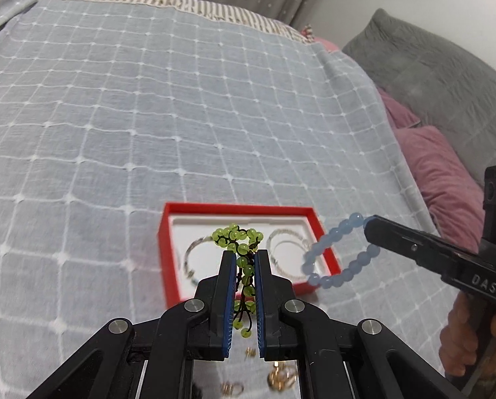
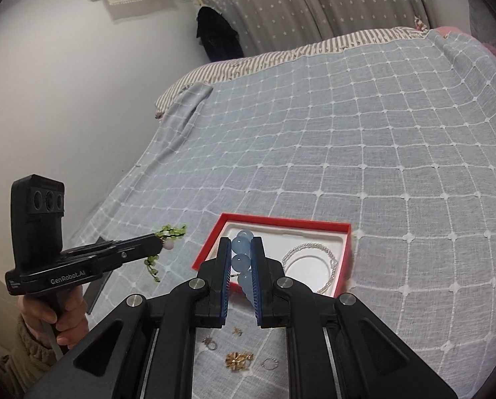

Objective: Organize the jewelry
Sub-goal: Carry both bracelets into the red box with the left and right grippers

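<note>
Currently both grippers are loaded over the bed [image 1: 148, 99], grid-pattern blue cover, with the red jewelry box [image 1: 171, 252] lying open-topped on it. From the left wrist view the box sits at 12 o'clock, directly past the fingertips; from the right wrist view it's also dead ahead, slightly toward 1 o'clock. Box long axis runs roughly left-right across both views. White insert already carries two silver bangles [image 1: 286, 257], one at 10 o'clock of the insert, one at 2 o'clock. Left gripper [image 1: 244, 254] fingers are clamped on the green bead bracelet [image 1: 238, 234], beads bunched above the tips and a strand trailing down between the pads. Right gripper [image 2: 241, 244] fingers are closed on the blue bead bracelet [image 2: 240, 247]; in the left view its loop hangs over the box's right rim. My read: right hand is nearer to a drop, loop already overlapping the box; left looks short of the near-left wall. Loose small pieces, a gold brooch [image 2: 238, 360] and rings [image 2: 269, 362], lie on the cover at 6 o'clock, still outside the box.
</note>
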